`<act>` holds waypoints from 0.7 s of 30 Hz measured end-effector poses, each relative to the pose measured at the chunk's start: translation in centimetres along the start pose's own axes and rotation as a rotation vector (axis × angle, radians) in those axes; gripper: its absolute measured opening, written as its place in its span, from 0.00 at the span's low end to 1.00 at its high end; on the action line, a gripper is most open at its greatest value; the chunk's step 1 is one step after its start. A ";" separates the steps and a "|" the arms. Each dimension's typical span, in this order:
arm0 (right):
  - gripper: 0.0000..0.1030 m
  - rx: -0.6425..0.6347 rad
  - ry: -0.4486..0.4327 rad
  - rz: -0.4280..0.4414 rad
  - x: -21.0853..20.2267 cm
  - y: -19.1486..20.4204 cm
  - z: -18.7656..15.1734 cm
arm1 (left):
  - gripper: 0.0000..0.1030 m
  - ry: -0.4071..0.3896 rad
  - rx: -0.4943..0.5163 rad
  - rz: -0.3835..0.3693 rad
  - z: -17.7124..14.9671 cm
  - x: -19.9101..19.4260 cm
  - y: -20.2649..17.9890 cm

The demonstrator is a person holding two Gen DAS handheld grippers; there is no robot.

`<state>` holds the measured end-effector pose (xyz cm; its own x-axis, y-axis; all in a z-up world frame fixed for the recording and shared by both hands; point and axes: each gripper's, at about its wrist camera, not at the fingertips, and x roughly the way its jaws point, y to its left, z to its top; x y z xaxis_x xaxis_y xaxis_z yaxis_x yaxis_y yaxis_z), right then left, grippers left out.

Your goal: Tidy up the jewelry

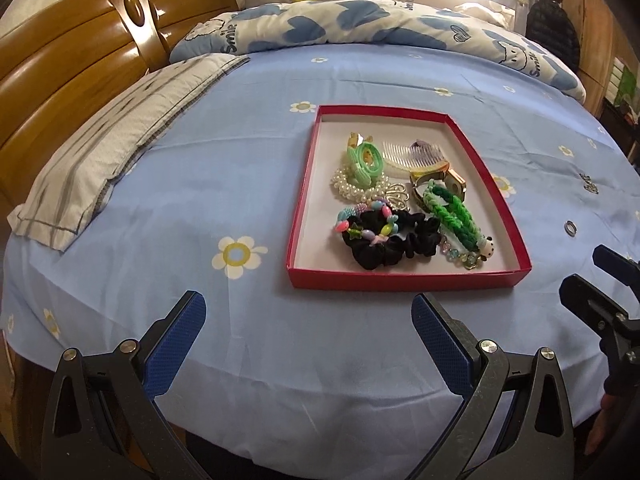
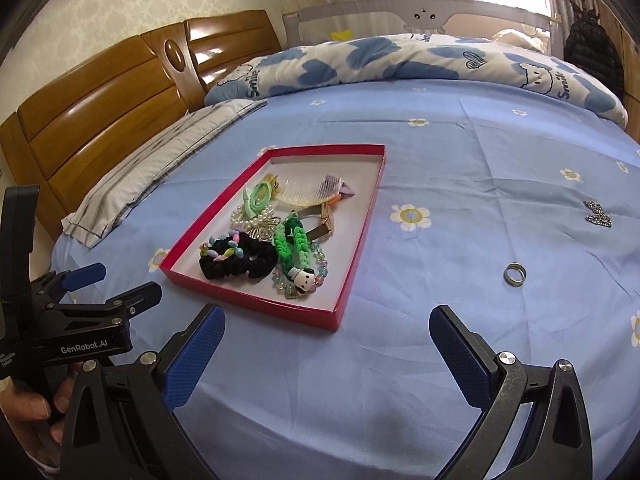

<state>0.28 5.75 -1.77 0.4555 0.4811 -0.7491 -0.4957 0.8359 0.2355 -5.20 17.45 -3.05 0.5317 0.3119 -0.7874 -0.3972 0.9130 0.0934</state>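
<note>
A shallow red box [image 1: 304, 184] [image 2: 362, 236] lies on the blue bed sheet and holds several pieces: a black scrunchie [image 1: 390, 242] [image 2: 236, 262], a green braided band [image 1: 452, 212] [image 2: 294, 246], a pearl bracelet [image 1: 352, 188], a clear comb [image 1: 404, 156] [image 2: 304, 192]. Outside the box, to its right, lie a metal ring [image 2: 514, 275] [image 1: 570, 228] and a sparkly hair clip [image 2: 598, 214] [image 1: 590, 184]. My left gripper [image 1: 310, 320] stands open, empty, in front of the box. My right gripper [image 2: 326, 340] is open and empty, near the box's front right corner.
A grey striped pillow [image 1: 120, 140] lies left, against a wooden headboard [image 1: 60, 80]. A blue and white quilt [image 1: 340, 24] is bunched at the far side. A hand [image 2: 36, 408] holds the left gripper at the bed's near edge.
</note>
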 end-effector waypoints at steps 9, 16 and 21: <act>1.00 -0.005 0.073 0.015 0.1 0.9 2.4 | 1.00 -0.017 0.024 0.009 1.8 -1.8 -0.1; 1.00 -0.007 0.021 0.018 -0.9 1.5 3.9 | 1.00 -0.059 0.001 0.002 2.7 -3.0 0.2; 1.00 -0.006 0.020 0.011 -0.8 1.6 3.8 | 1.00 -0.052 -0.006 0.004 2.6 -2.6 0.1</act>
<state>1.92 7.75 1.56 0.4353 0.4851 -0.7584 -0.5053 0.8289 0.2401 -4.74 17.42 0.59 0.5681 0.3286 -0.7545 -0.4035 0.9103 0.0927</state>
